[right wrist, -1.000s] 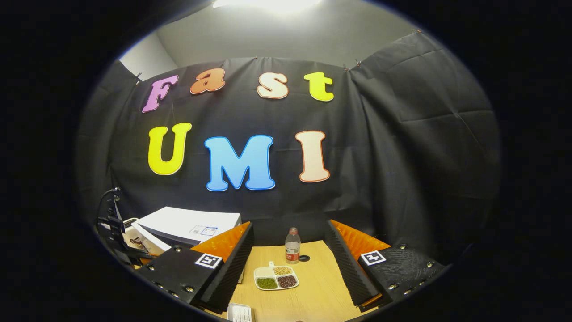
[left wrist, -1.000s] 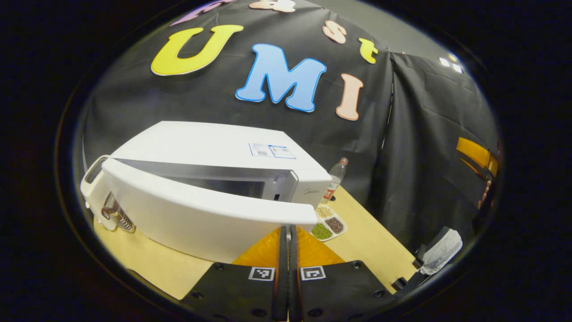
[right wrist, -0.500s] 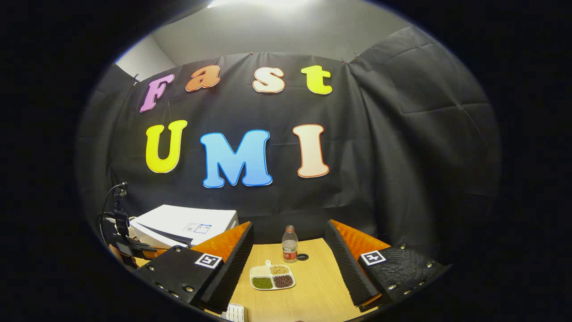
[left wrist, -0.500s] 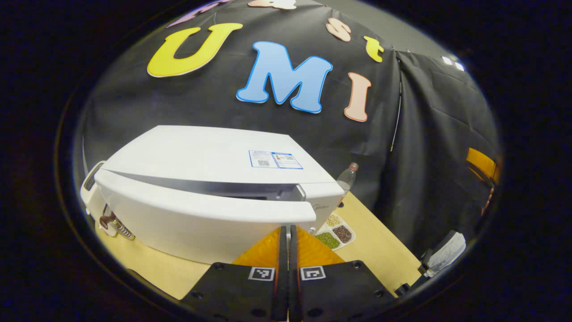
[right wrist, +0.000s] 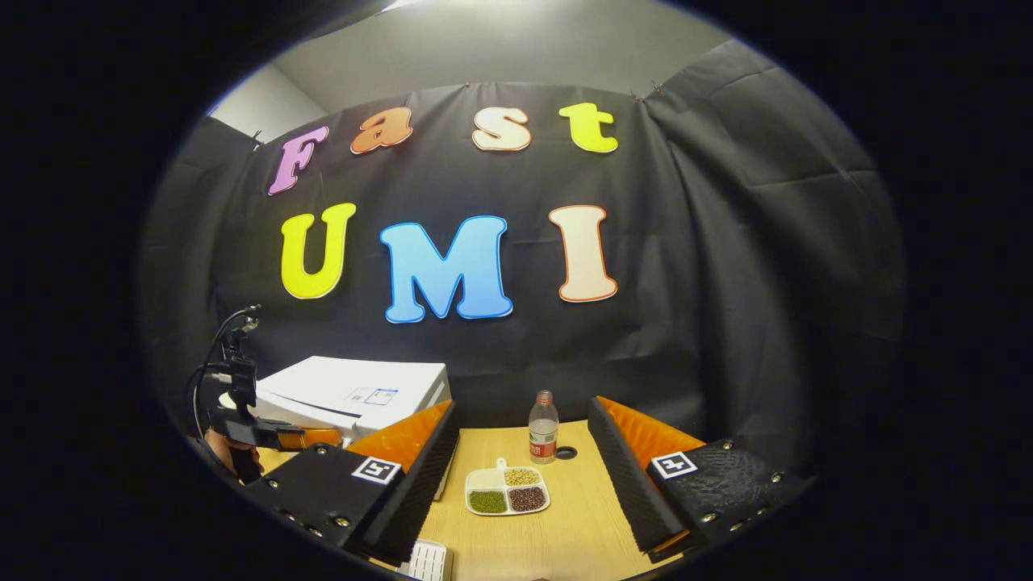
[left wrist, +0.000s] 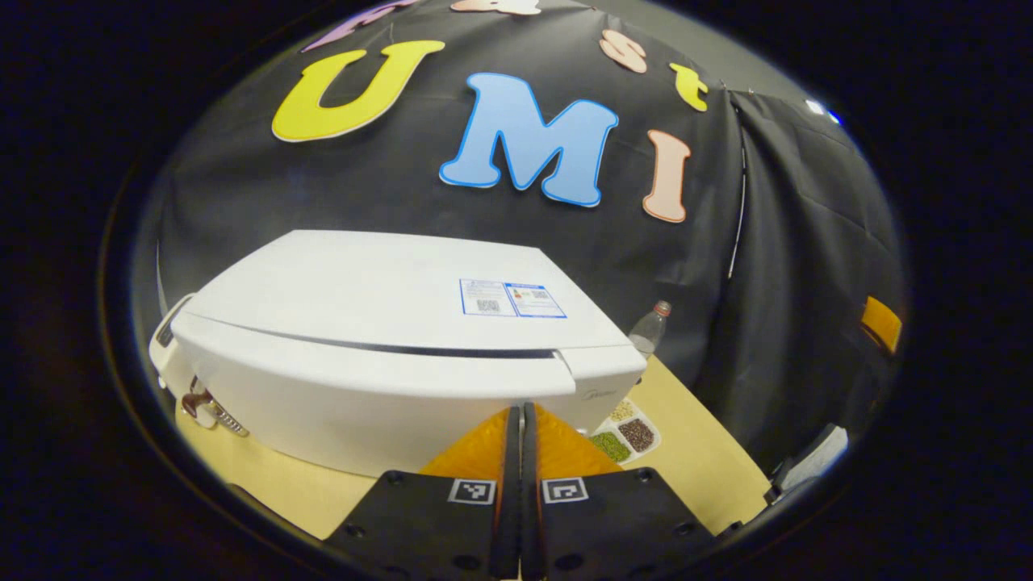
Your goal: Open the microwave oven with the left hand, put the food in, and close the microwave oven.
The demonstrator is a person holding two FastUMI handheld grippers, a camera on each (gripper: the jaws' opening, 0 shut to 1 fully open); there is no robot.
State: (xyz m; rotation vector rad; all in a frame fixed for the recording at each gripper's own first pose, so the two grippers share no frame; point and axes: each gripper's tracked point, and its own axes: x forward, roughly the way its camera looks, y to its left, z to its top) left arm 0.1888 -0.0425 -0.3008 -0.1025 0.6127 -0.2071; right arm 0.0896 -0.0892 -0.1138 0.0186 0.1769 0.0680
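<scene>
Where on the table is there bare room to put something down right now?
Bare wood lies on the table between the sectioned snack tray and the right hand-held gripper, and behind the tray beside the water bottle. It is crowded on the left: the closed microwave oven fills that side, with the shut left hand-held gripper at its door.

white microwave oven (left wrist: 387, 323), light wooden table (right wrist: 565, 532), white divided tray (right wrist: 507, 491)

Black cloth wall (right wrist: 726, 266) behind wooden table (right wrist: 581, 524); pale grey upper wall (right wrist: 484, 48) above cloth.
</scene>
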